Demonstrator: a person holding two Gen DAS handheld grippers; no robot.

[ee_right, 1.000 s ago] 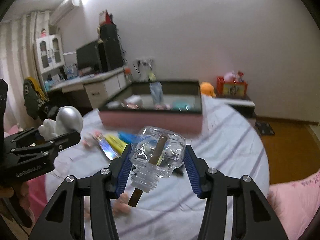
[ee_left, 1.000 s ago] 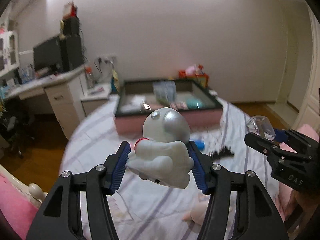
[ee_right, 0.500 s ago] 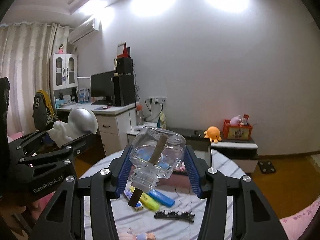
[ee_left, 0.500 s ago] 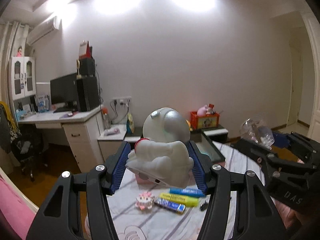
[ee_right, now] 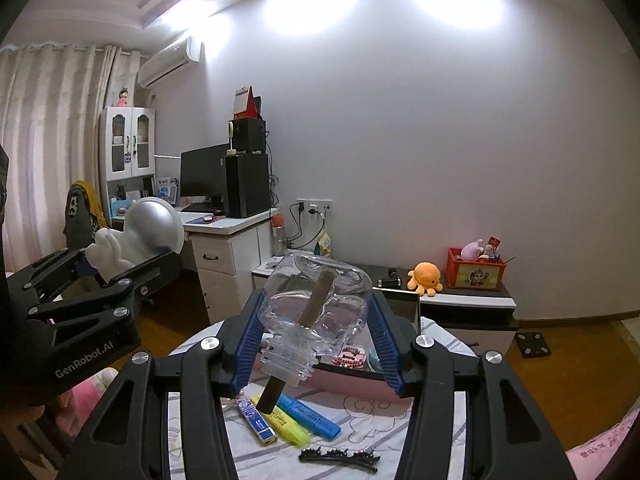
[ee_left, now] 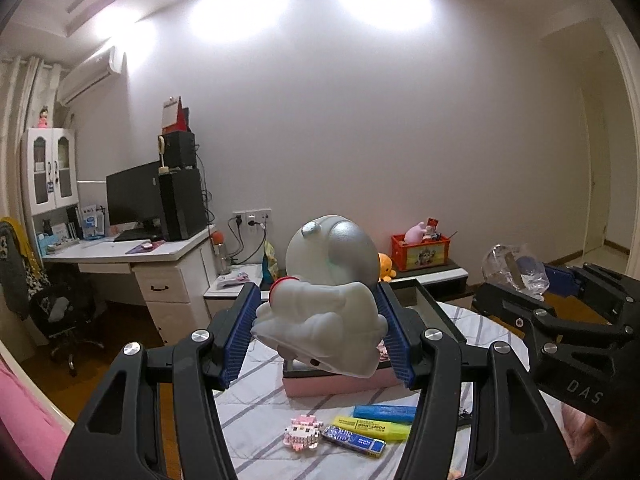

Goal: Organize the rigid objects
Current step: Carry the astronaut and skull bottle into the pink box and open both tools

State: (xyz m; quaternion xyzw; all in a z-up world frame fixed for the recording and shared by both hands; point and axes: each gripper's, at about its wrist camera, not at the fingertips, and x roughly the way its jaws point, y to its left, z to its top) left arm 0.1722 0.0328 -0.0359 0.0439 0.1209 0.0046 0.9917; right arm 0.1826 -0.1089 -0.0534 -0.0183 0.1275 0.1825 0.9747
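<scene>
**Both grippers loaded and held high above the bed**

You are holding one object in each hand, and both are riding clear of the striped bedsheet [ee_left: 256,404], which looks like carrying height, not placing height.

Nearest you, the left gripper [ee_left: 316,334] is pinching a white astronaut figure [ee_left: 324,320] across its body, blue pads pressing on both flanks. The silver-visored helmet is pointing away from you at 12 o'clock; gripping the narrower torso rather than the round helmet is probably giving the pads flatter faces to bite on.

The right gripper [ee_right: 318,334] is clamping a clear glass bottle [ee_right: 320,304] by its shoulders, threaded neck tipped back toward you at 6 o'clock. A brown stick [ee_right: 300,332] is running through the bottle and poking out of the neck, so I judge that tilting it further risks letting the stick slide out.

Below the jaws, at about 6 o'clock in both views, loose pieces are lying on the sheet: a blue highlighter [ee_right: 308,416], a yellow highlighter [ee_right: 286,426], a dark blue patterned stick [ee_right: 256,422], a pink block figure [ee_left: 302,434] and a black hair clip [ee_right: 338,456].

Farther out, toward 12 o'clock, the pink-sided storage tray [ee_left: 332,386] is sitting on the bed with small items already inside. That is the likely destination for both held pieces.
</scene>
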